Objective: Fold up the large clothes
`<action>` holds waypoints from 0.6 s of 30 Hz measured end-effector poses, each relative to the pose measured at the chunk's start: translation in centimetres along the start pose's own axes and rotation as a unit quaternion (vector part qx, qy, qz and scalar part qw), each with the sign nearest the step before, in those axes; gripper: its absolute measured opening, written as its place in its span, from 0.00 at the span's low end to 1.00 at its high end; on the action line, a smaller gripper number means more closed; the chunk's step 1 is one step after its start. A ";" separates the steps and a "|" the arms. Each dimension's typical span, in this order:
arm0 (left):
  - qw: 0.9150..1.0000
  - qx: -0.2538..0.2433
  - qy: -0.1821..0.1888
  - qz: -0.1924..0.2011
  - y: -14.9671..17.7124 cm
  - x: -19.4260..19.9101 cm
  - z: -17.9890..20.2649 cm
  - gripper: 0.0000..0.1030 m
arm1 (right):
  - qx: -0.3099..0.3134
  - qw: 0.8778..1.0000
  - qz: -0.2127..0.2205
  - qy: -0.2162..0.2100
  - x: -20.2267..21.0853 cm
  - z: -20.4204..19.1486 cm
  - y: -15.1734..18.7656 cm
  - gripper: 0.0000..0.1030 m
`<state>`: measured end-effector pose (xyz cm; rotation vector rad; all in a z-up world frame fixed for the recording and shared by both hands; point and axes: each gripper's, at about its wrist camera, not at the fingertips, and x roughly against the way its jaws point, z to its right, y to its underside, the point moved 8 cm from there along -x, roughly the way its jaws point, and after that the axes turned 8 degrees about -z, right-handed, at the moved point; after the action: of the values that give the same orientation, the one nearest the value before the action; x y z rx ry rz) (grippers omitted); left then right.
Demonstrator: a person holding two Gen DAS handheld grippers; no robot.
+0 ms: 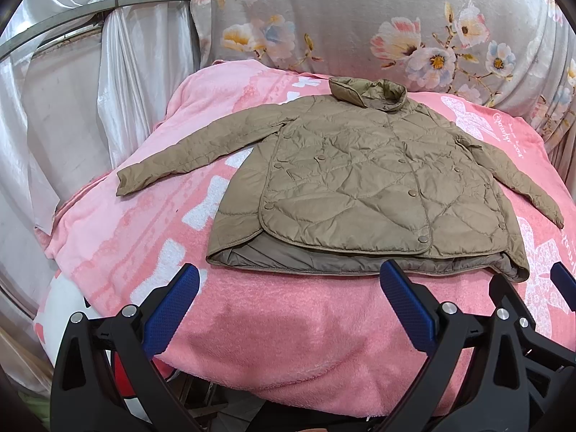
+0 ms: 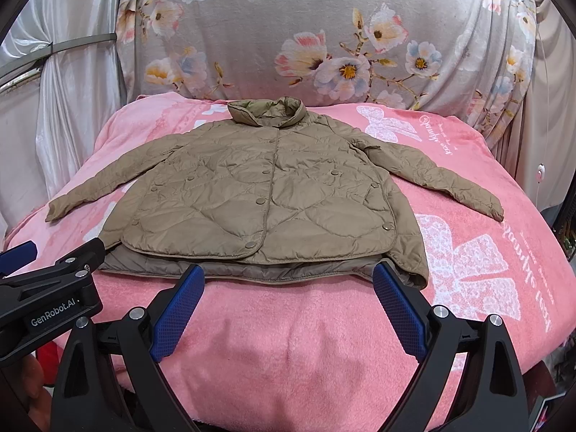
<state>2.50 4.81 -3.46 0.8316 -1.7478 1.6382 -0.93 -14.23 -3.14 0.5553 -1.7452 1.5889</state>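
Left gripper (image 1: pixel 289 288) & right gripper (image 2: pixel 288 288): jaws wide open, holding nothing, above blanket's (image 1: pixel 280 342) near edge. Jacket (image 1: pixel 360 187) lies flat, centre of blanket, sleeves spread, collar toward far edge.

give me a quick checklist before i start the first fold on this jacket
1. Jacket lies flat, front up, snaps closed: ok.
2. Both sleeves spread out to the sides, left sleeve and right sleeve: ok.
3. Left tongs open and holding nothing: ok.
4. Right tongs open and holding nothing: ok.
5. Both tongs sit near the hem, not yet touching fabric: ok.
6. Pink blanket under the jacket smooth, free of other items: ok in what shows; its far edges are out of view, cannot tell.
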 end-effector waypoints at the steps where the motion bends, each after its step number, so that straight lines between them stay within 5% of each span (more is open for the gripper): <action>1: 1.000 0.000 0.000 0.001 0.0 0.0 0.1 0.95 | 0.000 1.000 0.000 -0.001 -0.1 0.2 0.0 0.90; 18: 1.000 -0.002 -0.005 -0.024 -0.9 -2.1 0.8 0.95 | -0.011 1.000 -0.023 0.001 -2.5 1.4 -0.7 0.90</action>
<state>4.49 4.06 -4.63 0.8757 -1.7240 1.6018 0.93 -16.11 -4.50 0.5783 -1.7345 1.5361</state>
